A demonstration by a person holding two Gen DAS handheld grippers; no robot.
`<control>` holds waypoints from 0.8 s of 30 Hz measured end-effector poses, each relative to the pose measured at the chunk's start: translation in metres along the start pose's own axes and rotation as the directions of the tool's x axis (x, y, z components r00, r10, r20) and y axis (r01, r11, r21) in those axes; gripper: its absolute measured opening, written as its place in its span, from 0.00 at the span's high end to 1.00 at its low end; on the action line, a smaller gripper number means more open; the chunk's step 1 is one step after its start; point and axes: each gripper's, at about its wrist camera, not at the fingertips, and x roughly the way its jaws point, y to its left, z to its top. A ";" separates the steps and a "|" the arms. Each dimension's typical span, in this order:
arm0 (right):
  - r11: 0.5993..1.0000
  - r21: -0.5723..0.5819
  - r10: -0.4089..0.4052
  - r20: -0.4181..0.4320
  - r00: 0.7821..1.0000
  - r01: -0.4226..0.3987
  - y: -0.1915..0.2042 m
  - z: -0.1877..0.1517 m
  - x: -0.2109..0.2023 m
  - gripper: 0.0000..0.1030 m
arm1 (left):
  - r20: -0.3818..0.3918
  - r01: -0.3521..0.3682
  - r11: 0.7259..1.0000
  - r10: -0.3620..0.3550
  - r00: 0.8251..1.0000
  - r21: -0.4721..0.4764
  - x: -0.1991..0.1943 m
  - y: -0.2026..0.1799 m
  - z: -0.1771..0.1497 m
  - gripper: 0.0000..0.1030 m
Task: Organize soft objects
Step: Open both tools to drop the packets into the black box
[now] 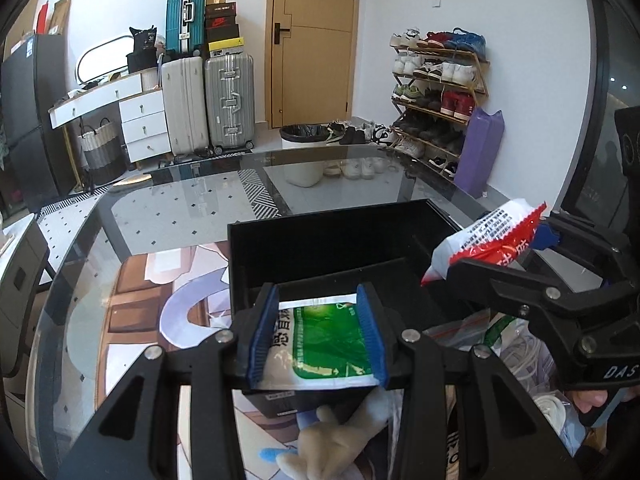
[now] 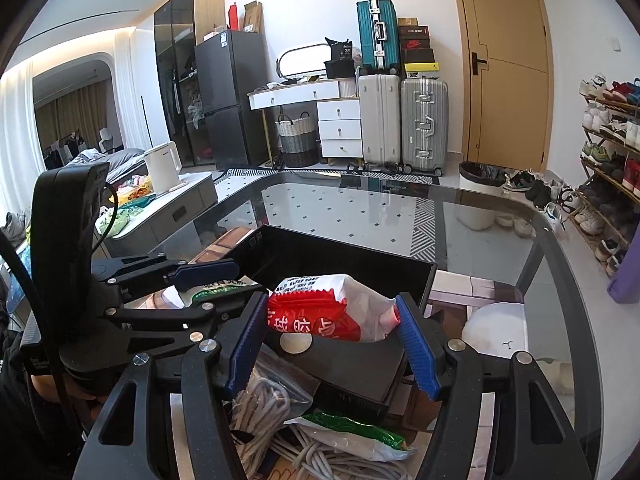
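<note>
1. Carrying two soft packets toward a black divided box (image 1: pixel 320 240) on the glass table (image 1: pixel 180 216) looks like the step in hand; both packets are up in the air, neither yet set down.
2. Left gripper (image 1: pixel 318 336) is clamped on a green-and-white packet (image 1: pixel 328 340), held flat just above the near compartment of the box. Its blue pads (image 1: pixel 262 332) press on the packet's two side edges, and the packet spans the whole gap between them.
3. Right gripper (image 2: pixel 334 320) is clamped on a red-and-white packet (image 2: pixel 332 308), held over the near right part of the box. One pad (image 2: pixel 416 344) pinches the crimped end; the other bears on the red printed side.
4. Below the near wall of the box lie a grey plush toy (image 1: pixel 332 436), coiled white cords (image 2: pixel 264 404) in a clear bag, and another green-edged pouch (image 2: pixel 352 432), apparently still unsorted.
5. Next, each packet probably needs lowering into a compartment of the box until it rests on the floor, then the fingers spread. The two grippers are near each other, so they should keep apart over the box.
</note>
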 end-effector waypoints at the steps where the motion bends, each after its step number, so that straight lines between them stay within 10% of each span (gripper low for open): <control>1: 1.000 0.000 -0.003 0.000 1.000 0.003 0.000 0.000 0.000 0.37 | -0.002 0.002 1.000 -0.002 1.000 -0.001 0.000 0.000 0.000 0.62; 15: 0.999 -0.025 0.026 0.010 1.000 -0.026 0.000 -0.004 0.000 0.31 | 0.003 -0.005 1.000 0.005 1.000 -0.019 -0.007 0.005 -0.005 0.60; 24: 0.999 -0.031 -0.022 0.040 0.999 0.023 0.000 -0.013 -0.020 0.02 | 0.085 -0.015 1.000 0.015 0.996 0.005 -0.030 0.002 -0.006 0.03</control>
